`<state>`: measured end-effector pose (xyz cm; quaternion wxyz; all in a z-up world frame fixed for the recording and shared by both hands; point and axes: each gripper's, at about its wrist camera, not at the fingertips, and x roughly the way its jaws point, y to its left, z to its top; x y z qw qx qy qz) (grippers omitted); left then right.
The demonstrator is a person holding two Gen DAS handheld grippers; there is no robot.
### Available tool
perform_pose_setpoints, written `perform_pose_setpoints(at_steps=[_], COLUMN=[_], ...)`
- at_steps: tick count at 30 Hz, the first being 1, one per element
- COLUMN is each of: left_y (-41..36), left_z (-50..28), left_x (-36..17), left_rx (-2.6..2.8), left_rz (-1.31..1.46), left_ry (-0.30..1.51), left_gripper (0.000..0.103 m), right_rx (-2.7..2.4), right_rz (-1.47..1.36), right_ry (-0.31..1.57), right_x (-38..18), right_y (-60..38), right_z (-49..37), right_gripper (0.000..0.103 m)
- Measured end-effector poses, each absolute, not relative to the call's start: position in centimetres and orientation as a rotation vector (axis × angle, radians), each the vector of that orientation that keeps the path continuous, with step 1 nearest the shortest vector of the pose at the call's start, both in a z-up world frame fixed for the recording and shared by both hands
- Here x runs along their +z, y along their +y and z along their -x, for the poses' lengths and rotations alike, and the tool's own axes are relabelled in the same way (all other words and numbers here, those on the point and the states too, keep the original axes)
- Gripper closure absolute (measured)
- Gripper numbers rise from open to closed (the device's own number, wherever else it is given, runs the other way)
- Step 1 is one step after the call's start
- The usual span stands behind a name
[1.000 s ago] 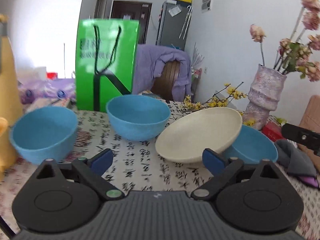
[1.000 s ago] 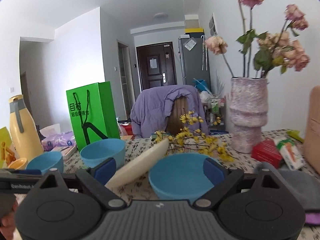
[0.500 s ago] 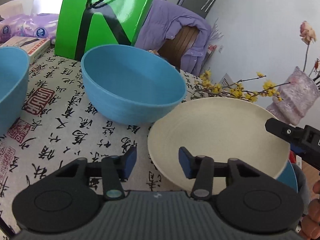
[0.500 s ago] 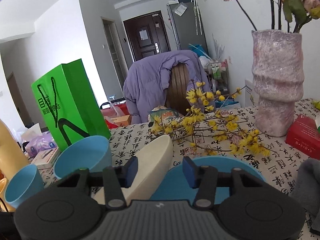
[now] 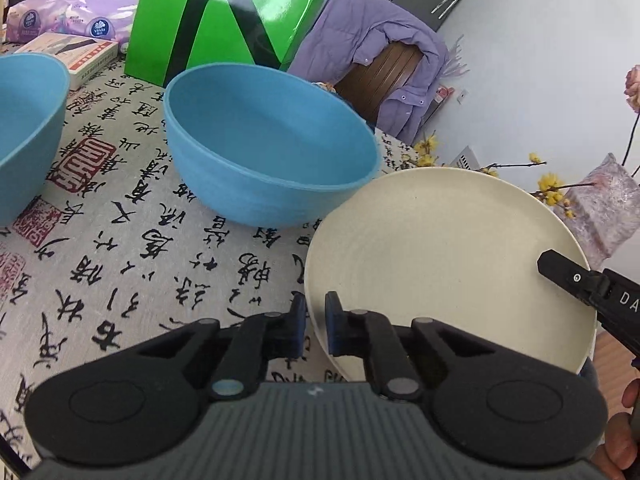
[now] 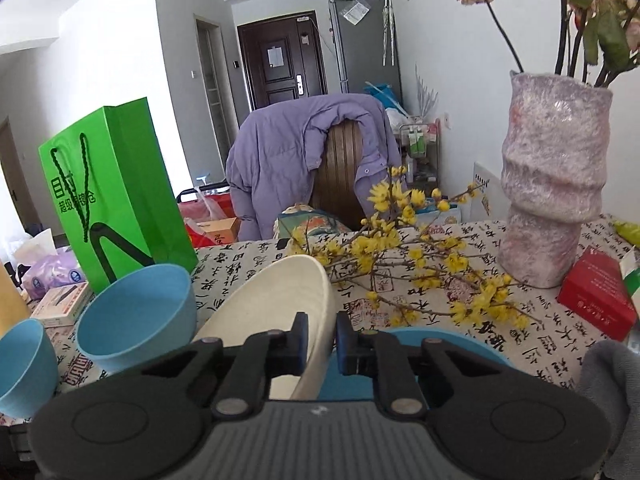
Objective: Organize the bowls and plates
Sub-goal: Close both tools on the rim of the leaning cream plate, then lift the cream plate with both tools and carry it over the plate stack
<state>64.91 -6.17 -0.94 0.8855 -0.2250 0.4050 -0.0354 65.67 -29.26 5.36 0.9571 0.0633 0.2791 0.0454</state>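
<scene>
I have both grippers on the cream plate [image 5: 448, 256], which leans on the rim of a blue bowl [image 6: 440, 340] beneath it, above the calligraphy tablecloth [image 5: 120, 248]. The left gripper [image 5: 316, 322] has clamped the plate's near rim. The right gripper [image 6: 321, 340] is closing its jaws on the opposite rim, the edge already between the pads. The step, as I judge it, is taking the plate off the bowl so the dishes can be sorted. Next I must lift both ends evenly and keep the plate clear of the middle blue bowl [image 5: 268, 152] just beside it. The tablecloth carries black Chinese characters and red seals. The green bag [image 6: 116, 196] bears Chinese print too small for me to read reliably.
</scene>
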Motion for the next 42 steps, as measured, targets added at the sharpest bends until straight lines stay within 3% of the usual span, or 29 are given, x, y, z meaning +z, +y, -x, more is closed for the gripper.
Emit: perform_pose_setpoints(at_steps=[9,17,34,42], left_y=[-6.5,-6.1,-8.4,-8.9], left_z=[-58.3,-47.1,-23.9,-19.6], left_x=[3.2,5.3,1.4,0.7], left_rx=[-0.074,-0.062,-0.104,-0.112], left_rz=[0.464,0.411,0.178,0.139], left_ry=[0.771,0.690,0.682,0.686], left_gripper=[0.095,0.095,0.096,0.096], right_rx=[0.091,0.160,0.162,0.150], right_rz=[-0.144,-0.150,-0.225,-0.268], right_ry=[0.498,0.439,0.524,0.556], right_x=[8.0,9.0,1.4,-0.4], right_y=[-30.5,-31.0,-33.1,-33.8], right_z=[-59.5,-49.2,-24.3,-18.4], right_gripper=[0.093,0.092,0.089,0.089])
